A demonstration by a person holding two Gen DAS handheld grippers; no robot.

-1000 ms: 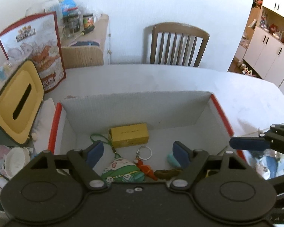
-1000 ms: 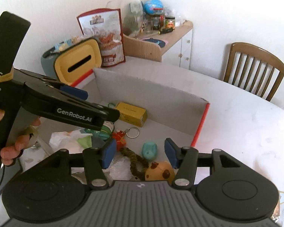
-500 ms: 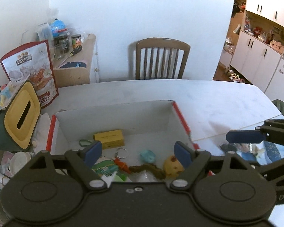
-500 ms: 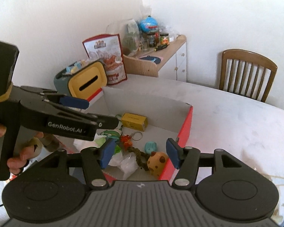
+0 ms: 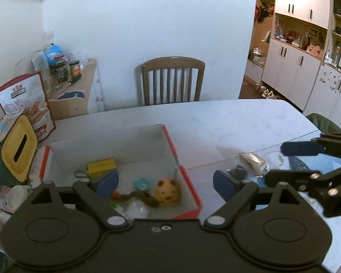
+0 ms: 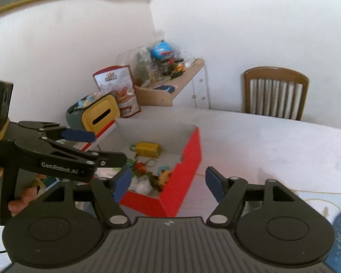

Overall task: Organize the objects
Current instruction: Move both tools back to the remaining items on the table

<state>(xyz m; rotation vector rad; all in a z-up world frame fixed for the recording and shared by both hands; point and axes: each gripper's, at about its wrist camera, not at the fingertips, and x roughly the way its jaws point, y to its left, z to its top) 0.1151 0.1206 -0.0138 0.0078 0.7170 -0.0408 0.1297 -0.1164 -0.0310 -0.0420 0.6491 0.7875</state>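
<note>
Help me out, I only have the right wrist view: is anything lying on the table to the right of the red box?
Observer: Yes. The left wrist view shows a clear wrapped packet on the table, right of the red box.
Operator: Anything else beside it?
Observer: A small dark object lies just nearer the box; it is too blurred to name.
Operator: Where is the right tool relative to them?
Observer: The right tool is open, its tips near the packet, gripping nothing that I can see.
</note>
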